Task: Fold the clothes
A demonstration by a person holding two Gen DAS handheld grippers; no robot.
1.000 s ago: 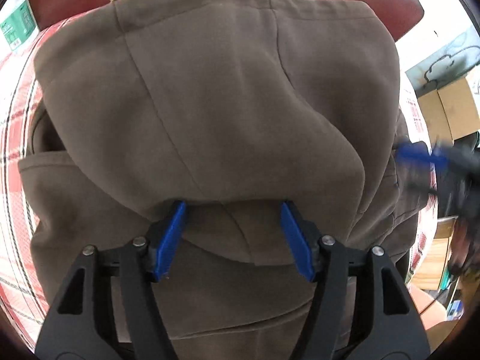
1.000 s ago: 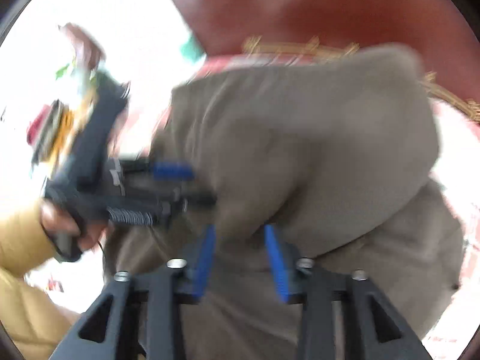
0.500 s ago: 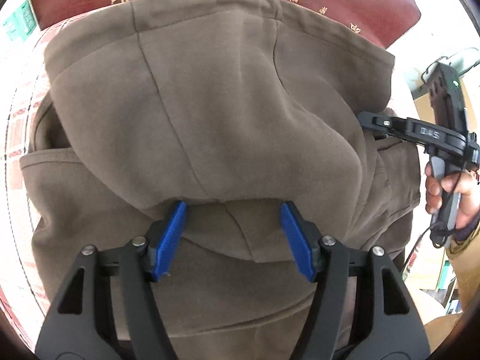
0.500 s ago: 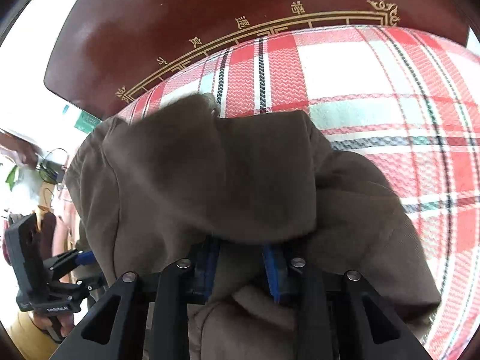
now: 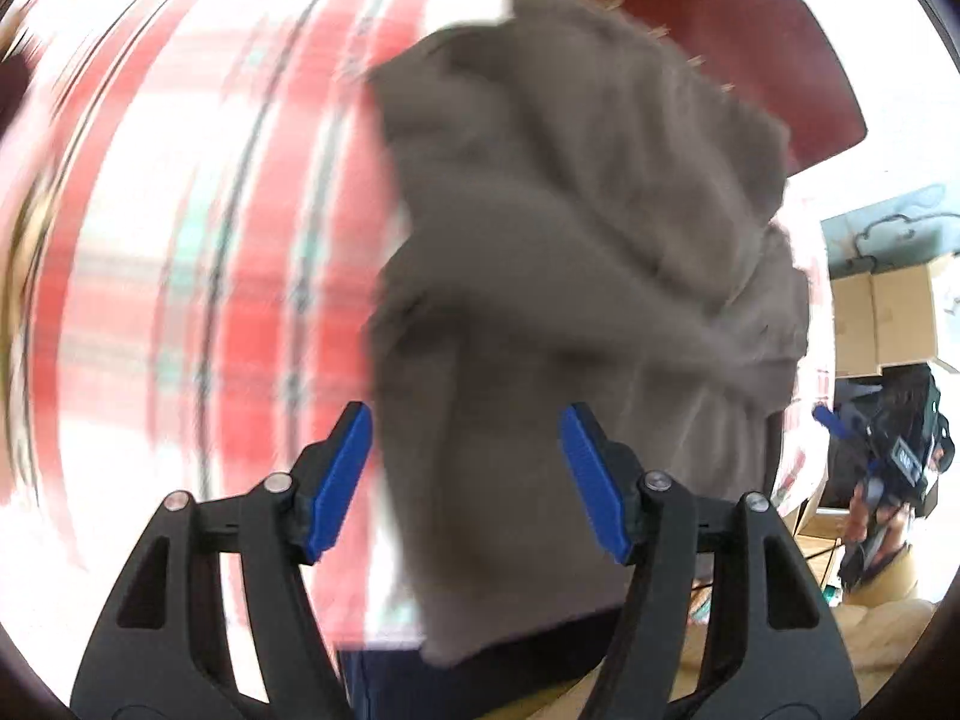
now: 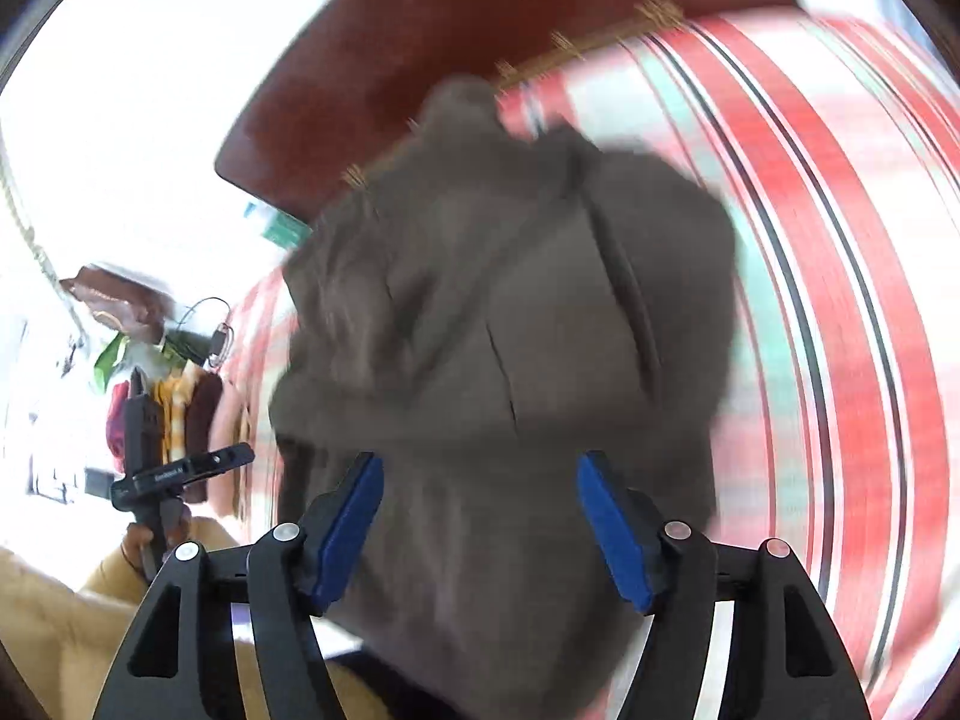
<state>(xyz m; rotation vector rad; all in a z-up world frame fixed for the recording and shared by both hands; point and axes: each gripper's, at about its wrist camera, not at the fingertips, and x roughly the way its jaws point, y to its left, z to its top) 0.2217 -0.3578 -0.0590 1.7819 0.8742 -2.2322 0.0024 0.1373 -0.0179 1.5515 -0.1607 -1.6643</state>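
Left wrist view: red-and-white checked cloth (image 5: pixel 198 276) spread over a dark red table (image 5: pixel 798 60), smeared by motion, with cardboard boxes (image 5: pixel 888 324) in a bright room off to the right. On the cloth, a brown hooded garment (image 5: pixel 570 252), bunched into a thick bundle and lying mostly right of centre, its near edge hanging over the table's near side. Left gripper (image 5: pixel 468 474) spread wide, blue pads apart, nothing pinched; garment seen through the gap and beneath it, the left pad over bare cloth at the garment's edge, the right pad over brown fabric, contact not evident. Far right, small and blurred, the right gripper (image 5: pixel 882 450), well clear of the garment. Right wrist view: same cloth streaked on the right, dark table edge above, bright clutter at left. Right gripper (image 6: pixel 480 528) just been opening, now spread, no fabric pinched between the pads; garment (image 6: pixel 498 324) filling the centre ahead and below, appearing to lie loose under the gap. At left, the left gripper (image 6: pixel 180 468) in a hand (image 6: pixel 150 540) with a yellow sleeve (image 6: pixel 66 618), off the garment. Judged step: a fold just laid and let go, both tools apart from the bundle. Next move likely calling for a fresh pinch on an outer edge or a smoothing press, approached slowly enough not to drag the loose layers open.
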